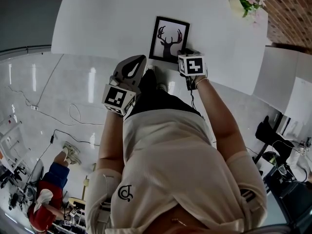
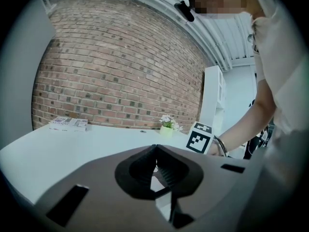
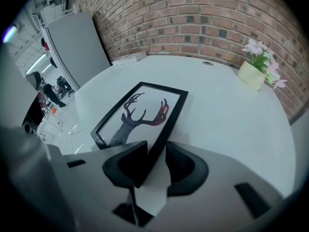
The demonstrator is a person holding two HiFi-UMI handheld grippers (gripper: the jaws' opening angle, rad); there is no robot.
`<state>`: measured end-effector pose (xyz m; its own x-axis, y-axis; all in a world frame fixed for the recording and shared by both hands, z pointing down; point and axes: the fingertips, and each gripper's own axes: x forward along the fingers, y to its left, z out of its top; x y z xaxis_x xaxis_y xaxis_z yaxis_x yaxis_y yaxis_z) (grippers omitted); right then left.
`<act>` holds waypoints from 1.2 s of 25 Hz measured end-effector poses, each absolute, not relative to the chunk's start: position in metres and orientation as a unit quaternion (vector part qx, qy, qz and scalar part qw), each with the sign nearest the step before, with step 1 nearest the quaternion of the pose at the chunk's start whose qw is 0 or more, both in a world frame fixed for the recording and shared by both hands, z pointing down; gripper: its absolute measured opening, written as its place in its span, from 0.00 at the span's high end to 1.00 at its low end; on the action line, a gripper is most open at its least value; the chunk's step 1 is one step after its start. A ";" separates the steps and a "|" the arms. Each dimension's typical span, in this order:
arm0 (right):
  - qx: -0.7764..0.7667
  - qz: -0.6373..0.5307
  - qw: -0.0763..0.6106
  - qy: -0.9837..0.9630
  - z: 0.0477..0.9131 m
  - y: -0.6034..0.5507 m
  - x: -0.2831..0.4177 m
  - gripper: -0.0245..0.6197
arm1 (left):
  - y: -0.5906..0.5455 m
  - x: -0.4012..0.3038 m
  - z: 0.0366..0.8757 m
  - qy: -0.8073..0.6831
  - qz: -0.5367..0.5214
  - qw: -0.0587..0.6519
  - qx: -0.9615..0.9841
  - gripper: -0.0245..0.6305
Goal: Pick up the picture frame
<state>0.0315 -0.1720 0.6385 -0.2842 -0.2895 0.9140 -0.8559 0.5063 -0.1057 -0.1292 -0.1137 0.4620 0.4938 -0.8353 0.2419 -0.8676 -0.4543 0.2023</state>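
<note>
A black picture frame (image 1: 169,39) with a deer on it lies flat on the white table (image 1: 97,18). The frame sits close to the table edge nearest the person.

The right gripper (image 1: 187,53) is at the frame's near right corner and points steeply down. In the right gripper view, its 2 jaws stand wide apart. The frame's (image 3: 140,112) right edge shows between them, at the right gripper (image 3: 155,152). The left jaw looks very close to that edge. A bit of white shows beside the right jaw. I cannot tell if either jaw touches the frame.

The left gripper (image 1: 139,61) is just to the left of the frame's near left corner and points almost level. In the left gripper view, the 2 jaws of the left gripper (image 2: 155,151) are pressed together with nothing in them.

A small pot of flowers (image 1: 243,4) stands well away from the frame, past its far right corner. A flat stack of paper (image 3: 128,58) lies far behind the frame, by the brick wall (image 3: 193,18).
</note>
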 end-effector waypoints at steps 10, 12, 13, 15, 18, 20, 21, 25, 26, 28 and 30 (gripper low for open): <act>0.380 0.306 0.454 -0.745 0.635 -0.135 0.046 0.76 | -0.072 -0.114 0.478 -0.502 0.072 0.172 0.844 0.94; 0.379 0.308 0.453 -0.746 0.636 -0.129 0.051 0.77 | -0.070 -0.108 0.479 -0.501 0.072 0.171 0.845 0.94; 0.378 0.309 0.452 -0.746 0.636 -0.126 0.054 0.77 | -0.068 -0.105 0.481 -0.501 0.073 0.172 0.845 0.94; 0.377 0.309 0.449 -0.748 0.637 -0.121 0.059 0.77 | -0.065 -0.099 0.484 -0.500 0.075 0.176 0.845 0.94; 0.381 0.312 0.444 -0.748 0.636 -0.112 0.064 0.77 | -0.057 -0.092 0.490 -0.497 0.078 0.182 0.845 0.94; 0.384 0.314 0.441 -0.748 0.635 -0.104 0.067 0.77 | -0.050 -0.089 0.493 -0.495 0.079 0.186 0.845 0.94; 0.385 0.315 0.439 -0.748 0.635 -0.100 0.068 0.77 | -0.047 -0.088 0.493 -0.495 0.078 0.188 0.845 0.94; 0.387 0.319 0.433 -0.749 0.635 -0.086 0.076 0.77 | -0.037 -0.080 0.500 -0.493 0.078 0.196 0.844 0.94; 0.387 0.319 0.432 -0.750 0.636 -0.083 0.079 0.77 | -0.035 -0.077 0.503 -0.492 0.078 0.200 0.844 0.94; 0.388 0.319 0.432 -0.749 0.637 -0.077 0.084 0.77 | -0.029 -0.071 0.511 -0.488 0.080 0.210 0.844 0.94; 0.389 0.322 0.432 -0.747 0.637 -0.074 0.086 0.78 | -0.027 -0.069 0.518 -0.483 0.084 0.220 0.844 0.94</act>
